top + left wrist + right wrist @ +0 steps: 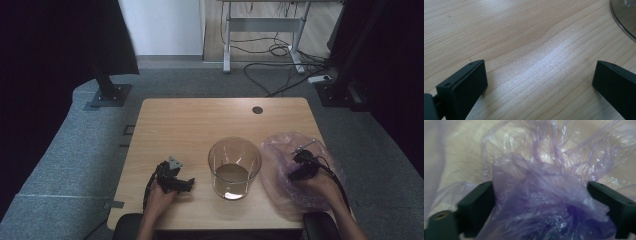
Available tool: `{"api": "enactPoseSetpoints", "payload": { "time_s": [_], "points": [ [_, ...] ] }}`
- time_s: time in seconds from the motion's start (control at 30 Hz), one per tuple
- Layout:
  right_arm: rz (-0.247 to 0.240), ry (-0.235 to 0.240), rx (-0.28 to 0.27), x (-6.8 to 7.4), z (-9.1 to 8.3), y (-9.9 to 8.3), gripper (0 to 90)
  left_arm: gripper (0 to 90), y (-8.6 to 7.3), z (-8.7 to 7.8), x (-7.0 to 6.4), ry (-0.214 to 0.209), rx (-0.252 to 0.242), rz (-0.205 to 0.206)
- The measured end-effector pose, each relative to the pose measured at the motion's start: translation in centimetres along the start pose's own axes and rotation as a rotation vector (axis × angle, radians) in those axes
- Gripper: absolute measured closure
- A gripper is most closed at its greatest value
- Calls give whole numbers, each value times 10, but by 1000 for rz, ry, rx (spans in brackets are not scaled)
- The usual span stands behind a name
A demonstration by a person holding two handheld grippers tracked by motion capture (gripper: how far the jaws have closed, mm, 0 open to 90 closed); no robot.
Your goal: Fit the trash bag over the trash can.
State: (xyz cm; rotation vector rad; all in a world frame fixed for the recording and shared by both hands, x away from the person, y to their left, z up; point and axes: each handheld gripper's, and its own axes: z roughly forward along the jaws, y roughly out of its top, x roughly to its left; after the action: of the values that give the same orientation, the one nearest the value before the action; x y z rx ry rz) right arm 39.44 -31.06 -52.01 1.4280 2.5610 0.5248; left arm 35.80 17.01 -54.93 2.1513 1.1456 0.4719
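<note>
Basically, the purple plastic bag (300, 172) was thin, see-through and crumpled, lying at the table's (200, 125) 4 o'clock. Your right gripper (303, 167) sat on it, jaws wide apart, a fold bunched between them (544, 205), not pinched. Your left gripper (175, 182) rested at 8 o'clock, jaws wide, empty over bare light wood (536, 50). Clear glass container (234, 167) stood between them. Grey carpet (60, 160), cables beyond.

Crumpled purple plastic bag (544, 202) bunched between the wide-spread right claw (544, 205) jaws.
</note>
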Motion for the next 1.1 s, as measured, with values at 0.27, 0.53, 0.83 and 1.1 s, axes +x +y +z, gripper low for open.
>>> {"api": "enactPoseSetpoints", "payload": {
  "time_s": [0.27,0.53,0.83,1.1],
  "points": [
    [-4,-24,-33,-1,1,-5,371,0,0,0,0,1,0,-2],
    [-18,3,-10,-3,-4,-4,791,0,0,0,-1,3,0,-3],
    [-26,62,-37,-2,-23,-1,812,0,0,0,-1,4,0,-5],
    [-46,81,-77,0,-45,6,810,0,0,0,-1,5,-1,-4]
  ]
}}
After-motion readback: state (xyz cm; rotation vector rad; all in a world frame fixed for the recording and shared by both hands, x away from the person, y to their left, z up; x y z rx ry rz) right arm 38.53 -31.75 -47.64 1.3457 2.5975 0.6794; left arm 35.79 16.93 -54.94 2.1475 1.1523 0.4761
